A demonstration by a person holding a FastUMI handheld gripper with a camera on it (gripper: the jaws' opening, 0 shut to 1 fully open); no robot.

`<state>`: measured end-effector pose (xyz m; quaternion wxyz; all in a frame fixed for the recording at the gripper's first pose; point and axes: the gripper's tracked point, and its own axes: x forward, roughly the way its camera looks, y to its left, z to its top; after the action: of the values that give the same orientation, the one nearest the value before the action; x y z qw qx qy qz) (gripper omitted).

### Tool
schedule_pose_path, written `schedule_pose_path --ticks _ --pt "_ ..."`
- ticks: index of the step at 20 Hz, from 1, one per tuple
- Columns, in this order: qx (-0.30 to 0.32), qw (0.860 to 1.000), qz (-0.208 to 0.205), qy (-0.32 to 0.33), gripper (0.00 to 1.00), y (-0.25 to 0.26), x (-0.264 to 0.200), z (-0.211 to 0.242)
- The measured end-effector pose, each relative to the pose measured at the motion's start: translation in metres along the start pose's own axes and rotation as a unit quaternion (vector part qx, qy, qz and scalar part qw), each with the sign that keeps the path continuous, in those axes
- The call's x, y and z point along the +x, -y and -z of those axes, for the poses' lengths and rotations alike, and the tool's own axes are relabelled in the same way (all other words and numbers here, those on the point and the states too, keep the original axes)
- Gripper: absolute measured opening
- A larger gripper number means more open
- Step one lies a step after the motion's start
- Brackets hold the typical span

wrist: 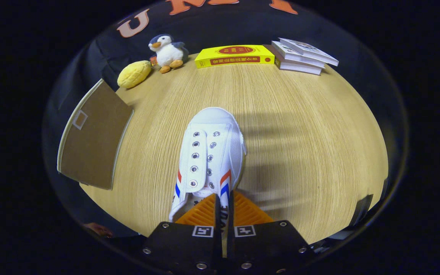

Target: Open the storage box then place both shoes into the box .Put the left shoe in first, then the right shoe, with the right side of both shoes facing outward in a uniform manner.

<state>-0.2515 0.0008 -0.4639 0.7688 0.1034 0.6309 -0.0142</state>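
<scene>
A white canvas shoe (208, 152) with metal eyelets and red and blue stripes on both sides points away from me, toe toward the books. My gripper (224, 208) is shut on the shoe, its two fingers pinching the side wall of the shoe by the heel opening. The shoe casts a shadow on the wooden table (300, 126) to its right, and looks lifted off it. The brown flap of the storage box (92, 137) stands open to the left of the shoe; the box's inside is hidden.
At the far side of the table lie a yellow book (235, 56), a stack of white books (302, 55), a plush penguin (167, 51) and a yellow plush fruit (134, 73). A hand (97, 229) shows below the box flap.
</scene>
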Motion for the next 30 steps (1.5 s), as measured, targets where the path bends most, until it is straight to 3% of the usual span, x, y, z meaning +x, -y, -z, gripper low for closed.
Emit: schedule_pose_path --ticks 5,10,20,30 --pt "0.086 0.995 -0.054 0.027 0.00 -0.022 -0.013 -0.013" --pt "0.092 0.991 -0.081 0.061 0.00 -0.048 -0.040 -0.054" --pt "0.008 0.986 -0.127 0.112 0.00 -0.157 -0.114 -0.139" --pt "-0.067 0.981 -0.162 0.077 0.01 -0.303 -0.116 -0.148"
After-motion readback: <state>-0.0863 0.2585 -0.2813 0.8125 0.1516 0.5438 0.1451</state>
